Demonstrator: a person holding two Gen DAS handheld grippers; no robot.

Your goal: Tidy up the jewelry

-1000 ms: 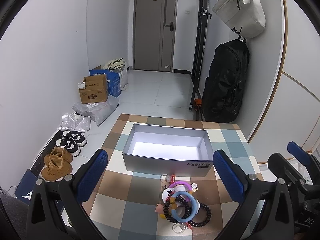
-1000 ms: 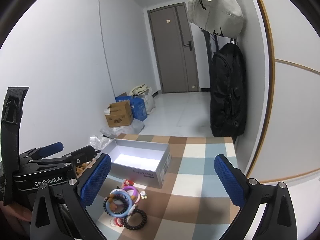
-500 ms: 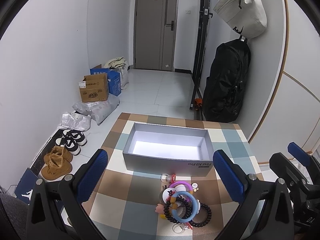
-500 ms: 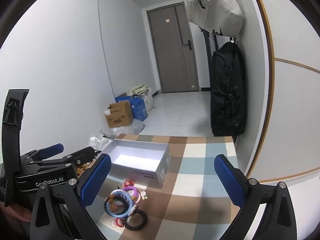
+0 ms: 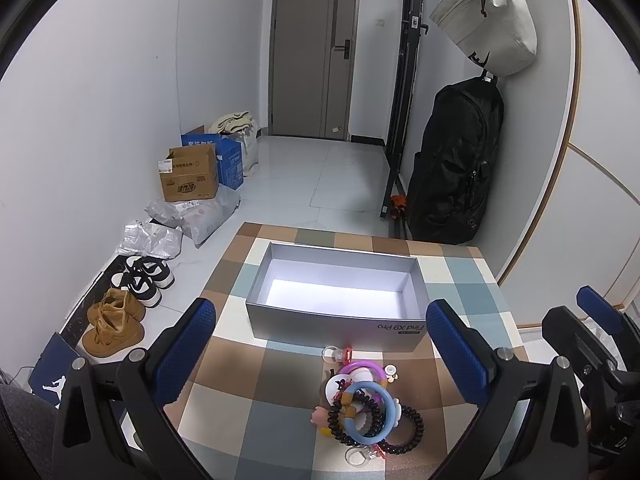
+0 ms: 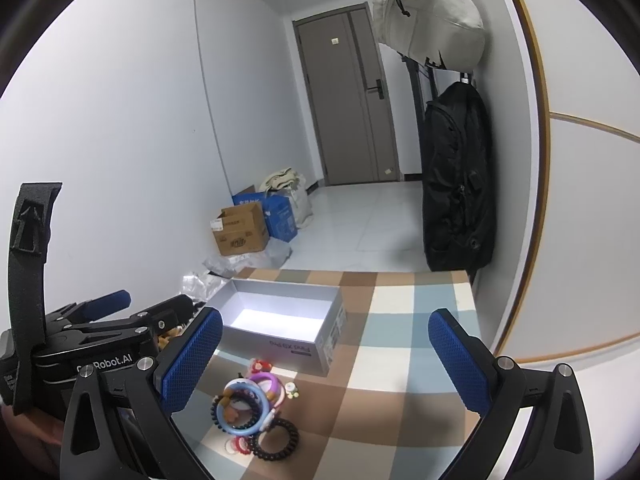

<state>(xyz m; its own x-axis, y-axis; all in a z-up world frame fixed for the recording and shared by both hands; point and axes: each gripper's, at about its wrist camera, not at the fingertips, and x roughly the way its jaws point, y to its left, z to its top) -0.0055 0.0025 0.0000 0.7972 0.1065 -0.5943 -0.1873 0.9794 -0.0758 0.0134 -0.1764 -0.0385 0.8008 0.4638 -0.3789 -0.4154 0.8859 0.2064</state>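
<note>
A pile of jewelry lies on the checked tablecloth: a blue bangle, a purple bangle, black bead bracelets and small charms. It also shows in the right wrist view. Behind it stands an empty grey box, open at the top, also in the right wrist view. My left gripper is open and empty, held above the table with the pile between its fingers in view. My right gripper is open and empty, to the right of the pile.
The small table has its left edge over the floor, where shoes, bags and cardboard boxes lie. A black backpack and a white bag hang on the right wall. A door stands at the far end.
Almost nothing has changed. Both grippers stay open and hold nearly still above the table.
</note>
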